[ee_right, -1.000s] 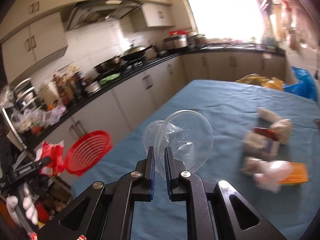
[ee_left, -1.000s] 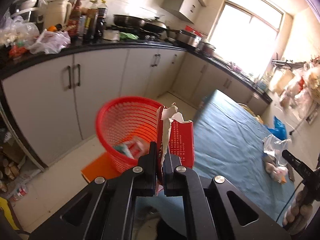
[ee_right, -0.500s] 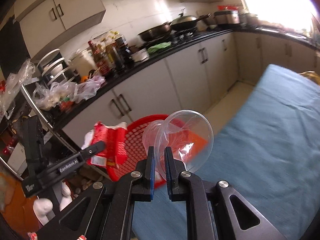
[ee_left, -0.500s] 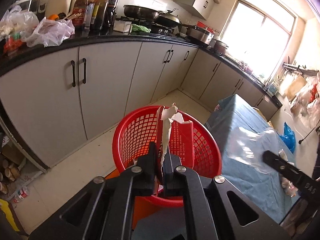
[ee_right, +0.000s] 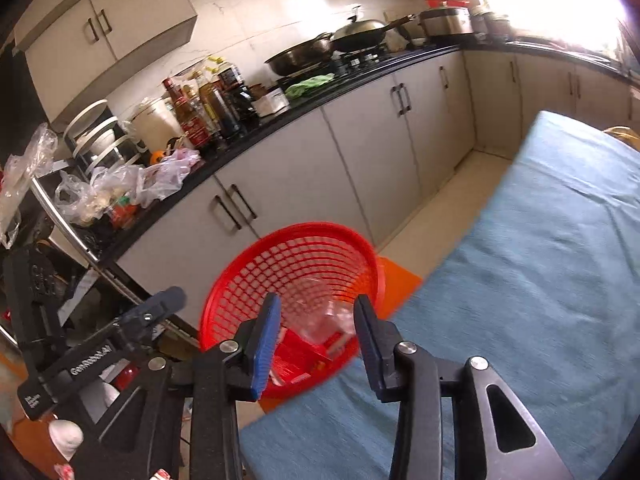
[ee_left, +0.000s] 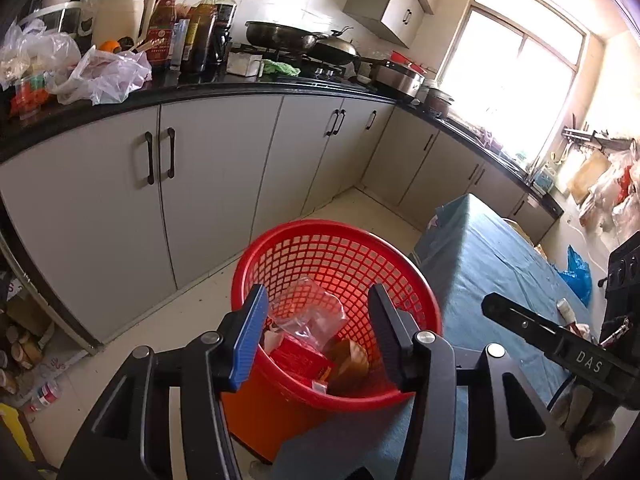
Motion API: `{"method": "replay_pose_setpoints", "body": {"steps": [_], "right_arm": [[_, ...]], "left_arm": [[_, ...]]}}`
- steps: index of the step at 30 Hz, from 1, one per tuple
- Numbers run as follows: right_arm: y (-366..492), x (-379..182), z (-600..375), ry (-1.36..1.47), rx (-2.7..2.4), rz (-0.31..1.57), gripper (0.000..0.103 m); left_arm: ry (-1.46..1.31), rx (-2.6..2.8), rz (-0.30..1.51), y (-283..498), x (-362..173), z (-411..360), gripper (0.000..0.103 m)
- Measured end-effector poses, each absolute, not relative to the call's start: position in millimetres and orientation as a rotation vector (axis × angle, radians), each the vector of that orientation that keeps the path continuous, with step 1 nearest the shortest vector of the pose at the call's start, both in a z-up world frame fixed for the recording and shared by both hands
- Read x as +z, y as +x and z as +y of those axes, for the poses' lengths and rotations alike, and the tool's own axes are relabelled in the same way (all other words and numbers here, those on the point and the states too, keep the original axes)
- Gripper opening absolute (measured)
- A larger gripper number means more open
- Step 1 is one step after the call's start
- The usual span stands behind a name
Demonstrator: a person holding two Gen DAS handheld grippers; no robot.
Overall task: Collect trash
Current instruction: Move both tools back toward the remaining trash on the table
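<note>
**A:** Both grippers are over the red basket (ee_left: 336, 264) and both sets of jaws are opening. The left gripper (ee_left: 316, 336) has nothing between its fingers, just a clear gap with the basket's inside showing through.

**B:** Same on the right gripper (ee_right: 316, 340): jaws parting, nothing pinched. Through the gap there's a clear plastic cup (ee_right: 326, 320), blurred, sitting inside the basket's mouth, not touching either pad.

**A:** So this is the drop. To do it well, I'd say keep each gripper centred over the opening until the jaws are fully apart, so light plastic doesn't cling to a pad and get dragged over the rim.

**B:** And pull back clear of the rim. That basket looks light; a knock could tip it.

**A:** Contents, from the left wrist view: a red carton (ee_left: 298, 360) low in the basket, crinkled clear plastic (ee_left: 308, 312) lying on top of it, and a brownish wrapper (ee_left: 348, 360) just beside it on the right.

**B:** The mesh wall is bare higher up, so there's plenty of room yet. The basket stands on something orange at the corner of the blue-covered table (ee_right: 540, 280).

**A:** The right gripper's finger also pokes into the left view, off to the side above the cloth.

**B:** More bits lie farther along the table, too small to name. Probably the next pickups.
</note>
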State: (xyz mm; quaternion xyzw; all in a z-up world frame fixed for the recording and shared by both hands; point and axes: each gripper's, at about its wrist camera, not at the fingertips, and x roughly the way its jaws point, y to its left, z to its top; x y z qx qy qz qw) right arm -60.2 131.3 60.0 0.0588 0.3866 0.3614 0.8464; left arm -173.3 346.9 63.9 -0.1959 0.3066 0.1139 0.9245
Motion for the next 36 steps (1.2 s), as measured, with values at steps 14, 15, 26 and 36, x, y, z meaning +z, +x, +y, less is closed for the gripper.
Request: {"method": "replay_pose_setpoints", "body": {"steps": [14,15,26,36], "right_arm": [[-100.0,66.7,35.8,0.140,0.637,0.776,0.057],[-103.3,66.4,28.0,0.143,0.628,0.776,0.058],[-136.4,66.5,-96.2,0.199,0.445,0.740,0.060],[-155.9,76.0,-256.2,0.303,0.131,0.679,0.067]], "left_arm": [[-0.268,0.197,0.606,-205.3,92.7,275.9,0.064],[-0.259,0.191,0.605,-207.4,94.1,269.8,0.064],[-0.163,0.092,0.660,-211.9,90.3,203.1,0.065],[-0.112,-0.002,0.714,-201.7,76.4,150.5,0.066]]}}
